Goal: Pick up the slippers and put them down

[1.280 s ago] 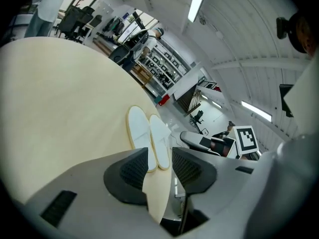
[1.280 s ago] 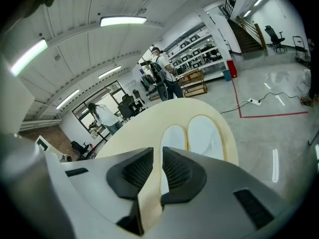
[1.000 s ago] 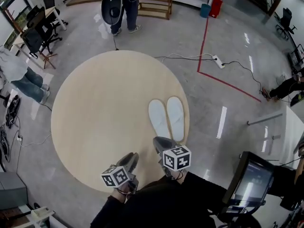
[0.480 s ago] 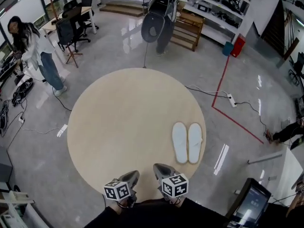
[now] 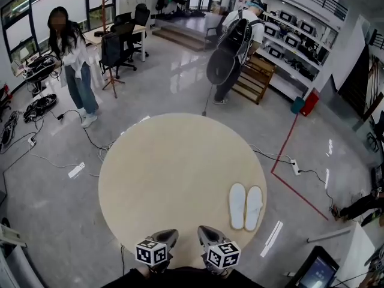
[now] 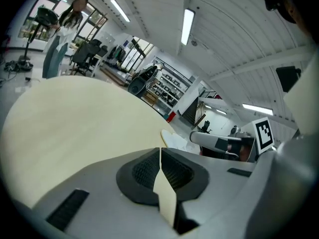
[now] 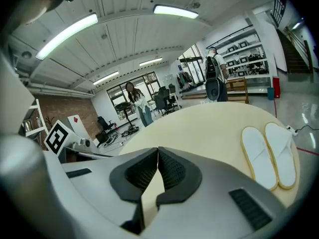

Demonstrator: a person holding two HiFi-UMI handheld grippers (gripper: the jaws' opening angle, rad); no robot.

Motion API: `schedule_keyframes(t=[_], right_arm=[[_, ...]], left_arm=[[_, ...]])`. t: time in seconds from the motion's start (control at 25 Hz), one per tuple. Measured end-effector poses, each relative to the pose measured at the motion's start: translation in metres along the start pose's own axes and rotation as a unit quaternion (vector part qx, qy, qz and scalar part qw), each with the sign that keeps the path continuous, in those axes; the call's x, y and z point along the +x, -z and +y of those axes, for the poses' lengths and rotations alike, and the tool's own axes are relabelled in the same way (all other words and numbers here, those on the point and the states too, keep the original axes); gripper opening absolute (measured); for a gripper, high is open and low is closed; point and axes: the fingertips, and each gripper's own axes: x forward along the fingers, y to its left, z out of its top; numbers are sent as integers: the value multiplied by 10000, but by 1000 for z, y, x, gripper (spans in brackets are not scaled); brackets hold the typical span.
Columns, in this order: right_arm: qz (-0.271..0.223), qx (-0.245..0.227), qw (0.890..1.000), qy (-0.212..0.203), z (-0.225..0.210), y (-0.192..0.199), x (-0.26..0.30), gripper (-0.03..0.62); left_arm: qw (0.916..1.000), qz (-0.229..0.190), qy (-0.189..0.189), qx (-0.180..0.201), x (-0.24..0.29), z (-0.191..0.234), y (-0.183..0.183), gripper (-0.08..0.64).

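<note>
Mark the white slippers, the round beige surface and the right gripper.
white slippers (image 5: 237, 206): head view, the pair's left-hand slipper.
round beige surface (image 5: 174, 173): head view, bare middle.
right gripper (image 5: 203, 230): head view, tips of its shut jaws.

This is a big open work hall, part office and part lab or workshop. The polished grey floor (image 5: 180, 83) carries red tape lines (image 5: 287, 146), coils of cable (image 5: 41, 107) and a power strip (image 5: 295, 167). White shelves (image 5: 288, 32) loaded with boxes line the far right wall, beside a staircase (image 7: 295, 44). At the far left stands a desk (image 5: 102, 36) with black office chairs (image 5: 112, 51). Long strip lights (image 7: 67, 34) run across a ribbed white ceiling (image 7: 124, 39). Two people (image 5: 75, 65) stand beyond a round table (image 5: 174, 173).
</note>
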Motion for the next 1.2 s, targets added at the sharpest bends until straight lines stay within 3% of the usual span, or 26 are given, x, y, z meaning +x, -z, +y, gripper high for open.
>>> schedule_keyframes(t=[0.28,0.76,1.2], right_arm=[[-222,-93,9997,5,23,-2,-1,15],[-233,-269,9994,13,41,-4,-8,15],[-276,-211,9993,142,54,12,-7,15]], left_arm=[[9992,-80,70,387,-23,3,-5,25],[9983,-454,-110,338,-57,18,-11,25],[9956,-445,73,819,-68,16,-2,25]])
